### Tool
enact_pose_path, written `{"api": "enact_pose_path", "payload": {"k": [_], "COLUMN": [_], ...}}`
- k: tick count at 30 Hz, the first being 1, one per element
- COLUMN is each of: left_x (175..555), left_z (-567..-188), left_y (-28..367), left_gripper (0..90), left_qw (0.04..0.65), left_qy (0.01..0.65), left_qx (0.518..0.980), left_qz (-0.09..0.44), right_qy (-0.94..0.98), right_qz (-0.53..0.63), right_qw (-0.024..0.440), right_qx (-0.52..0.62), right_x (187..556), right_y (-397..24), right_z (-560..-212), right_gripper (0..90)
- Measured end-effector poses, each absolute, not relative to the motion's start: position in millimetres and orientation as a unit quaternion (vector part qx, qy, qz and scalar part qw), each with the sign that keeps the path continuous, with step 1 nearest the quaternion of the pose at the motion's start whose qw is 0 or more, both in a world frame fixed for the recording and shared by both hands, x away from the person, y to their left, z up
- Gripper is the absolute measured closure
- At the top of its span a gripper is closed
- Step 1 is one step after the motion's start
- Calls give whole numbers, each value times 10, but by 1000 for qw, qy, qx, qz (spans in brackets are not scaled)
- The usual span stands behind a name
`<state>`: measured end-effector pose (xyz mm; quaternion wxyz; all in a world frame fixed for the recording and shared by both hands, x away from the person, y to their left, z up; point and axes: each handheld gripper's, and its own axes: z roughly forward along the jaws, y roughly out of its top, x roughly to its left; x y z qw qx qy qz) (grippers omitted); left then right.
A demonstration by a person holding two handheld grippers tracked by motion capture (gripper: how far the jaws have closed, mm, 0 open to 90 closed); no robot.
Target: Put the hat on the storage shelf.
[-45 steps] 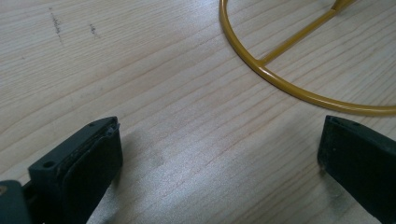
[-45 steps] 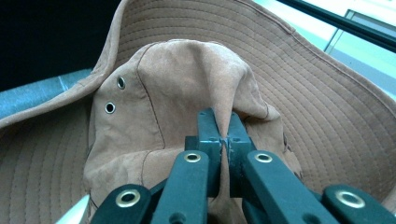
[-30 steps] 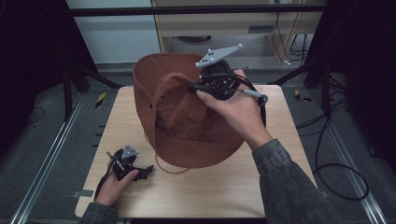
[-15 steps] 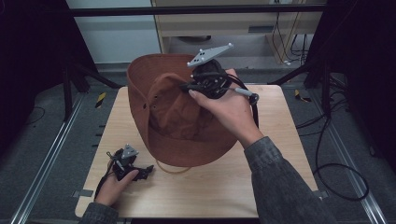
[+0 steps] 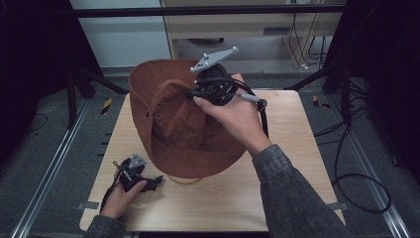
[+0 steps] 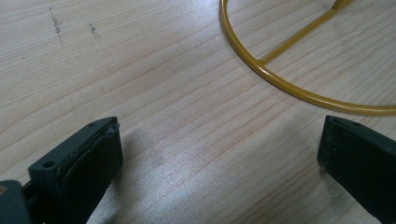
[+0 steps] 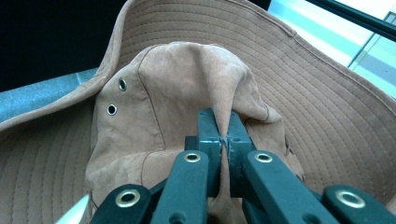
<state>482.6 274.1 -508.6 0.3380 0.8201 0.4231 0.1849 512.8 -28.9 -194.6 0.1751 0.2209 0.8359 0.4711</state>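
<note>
A brown wide-brimmed hat (image 5: pixel 183 131) hangs tilted above the table, its far brim raised. My right gripper (image 5: pixel 200 94) is shut on a fold of the hat's crown (image 7: pixel 187 93), with the cloth pinched between its jaws; two metal eyelets show on the crown's side. My left gripper (image 5: pixel 148 182) rests low on the table near the front left corner, open, with bare wood between its fingers (image 6: pixel 88 158). A yellow wire ring (image 6: pixel 280 79) lies on the table just ahead of it, and in the high view the yellow wire ring (image 5: pixel 185 179) peeks out under the hat's near brim.
The wooden table (image 5: pixel 297 148) has bare room at its right and front. A metal rail (image 5: pixel 49 168) runs along the floor at left. Cables (image 5: pixel 356 144) lie on the floor at right, and a cabinet (image 5: pixel 247 25) stands behind the table.
My right gripper has carried the hat up and towards the far left, tilting its brim higher. The left gripper has stayed put.
</note>
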Motion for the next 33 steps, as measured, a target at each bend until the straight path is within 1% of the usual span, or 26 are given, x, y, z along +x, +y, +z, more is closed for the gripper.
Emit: {"api": "enact_pose_path", "payload": {"k": [17, 33], "left_x": [4825, 4825], "left_z": [-5084, -5084], "left_y": [2741, 2740], "left_gripper": [0, 0], "left_qw": [336, 337], "left_qy": [423, 423], "left_qx": [821, 821], "left_qz": [185, 185], "right_qy": [839, 845], "right_qz": [473, 465], "right_qw": [163, 156], "right_qx": [215, 214], "right_x": [5145, 5170], "right_y": [-98, 2], "right_z": [-1989, -2127], "right_gripper": [889, 884]}}
